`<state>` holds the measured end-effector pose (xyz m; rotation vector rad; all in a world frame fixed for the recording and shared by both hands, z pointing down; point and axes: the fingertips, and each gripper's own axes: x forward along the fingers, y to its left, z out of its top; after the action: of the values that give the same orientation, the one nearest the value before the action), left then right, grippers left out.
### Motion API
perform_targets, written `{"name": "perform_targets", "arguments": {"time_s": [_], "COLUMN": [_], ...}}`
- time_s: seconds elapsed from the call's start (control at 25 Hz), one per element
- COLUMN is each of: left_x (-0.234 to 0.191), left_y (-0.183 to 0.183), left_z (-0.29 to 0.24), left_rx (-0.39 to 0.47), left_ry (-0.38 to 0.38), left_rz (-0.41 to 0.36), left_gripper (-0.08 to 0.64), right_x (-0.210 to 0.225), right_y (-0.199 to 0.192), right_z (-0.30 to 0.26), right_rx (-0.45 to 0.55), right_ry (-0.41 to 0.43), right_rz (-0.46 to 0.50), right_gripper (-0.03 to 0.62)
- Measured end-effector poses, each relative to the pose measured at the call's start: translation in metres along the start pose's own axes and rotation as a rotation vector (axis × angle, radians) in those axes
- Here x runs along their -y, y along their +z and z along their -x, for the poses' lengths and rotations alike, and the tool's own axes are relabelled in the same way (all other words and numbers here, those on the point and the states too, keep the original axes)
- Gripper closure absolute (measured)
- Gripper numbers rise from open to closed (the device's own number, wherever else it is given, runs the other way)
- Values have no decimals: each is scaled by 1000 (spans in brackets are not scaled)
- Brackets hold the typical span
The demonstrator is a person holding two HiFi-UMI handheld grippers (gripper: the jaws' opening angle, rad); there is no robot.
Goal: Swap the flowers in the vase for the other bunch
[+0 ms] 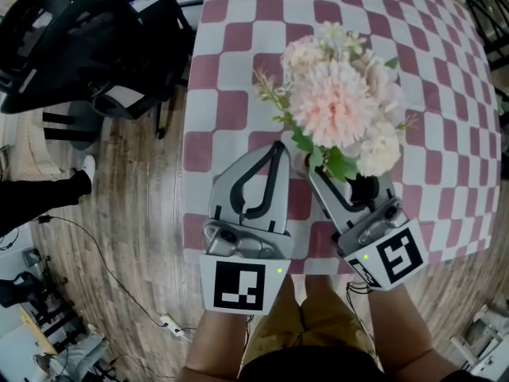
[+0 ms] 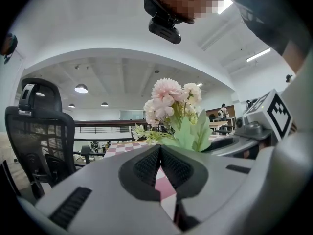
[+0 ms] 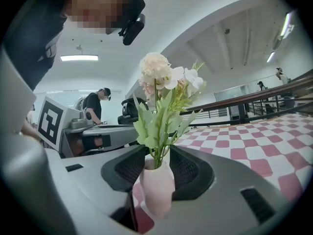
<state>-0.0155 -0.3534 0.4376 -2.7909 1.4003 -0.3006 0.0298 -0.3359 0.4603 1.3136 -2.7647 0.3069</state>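
Right claw (image 3: pixel 157 156) stood spread around the pale pink ceramic vase (image 3: pixel 156 190) at lower centre of its own view. Overhead, pink-and-cream flowers (image 1: pixel 340 102) hid that vase on the checked tabletop (image 1: pixel 238 62). Left claw (image 2: pixel 160 150) was pressed together.

The head view looks steeply down on the near edge of the table (image 1: pixel 238 38). Both gripper views sit low, close behind their jaws, facing level across it; all three share the flowers (image 1: pixel 338 106).

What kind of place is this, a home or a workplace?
Probably a large open workplace, perhaps a lab: a black office chair, a long railing, a strip light overhead, a person working behind.
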Motion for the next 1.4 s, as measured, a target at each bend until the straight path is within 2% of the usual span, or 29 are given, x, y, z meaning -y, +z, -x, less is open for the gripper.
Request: {"name": "perform_targets", "arguments": {"time_s": [0.64, 0.88, 1.4], "left_x": [0, 3, 9], "left_y": [-5, -7, 14], "left_z": [2, 2, 14], "left_rx": [-6, -4, 25], "left_ry": [2, -9, -20], "left_rz": [27, 16, -4], "left_gripper": [552, 552, 552], "right_x": [-9, -7, -17], "right_y": [-4, -3, 13], "right_z": [1, 2, 15], "right_rx": [-9, 5, 17], "right_ry": [23, 14, -4], "right_rz": [-6, -5, 19], "right_gripper": [421, 421, 420]}}
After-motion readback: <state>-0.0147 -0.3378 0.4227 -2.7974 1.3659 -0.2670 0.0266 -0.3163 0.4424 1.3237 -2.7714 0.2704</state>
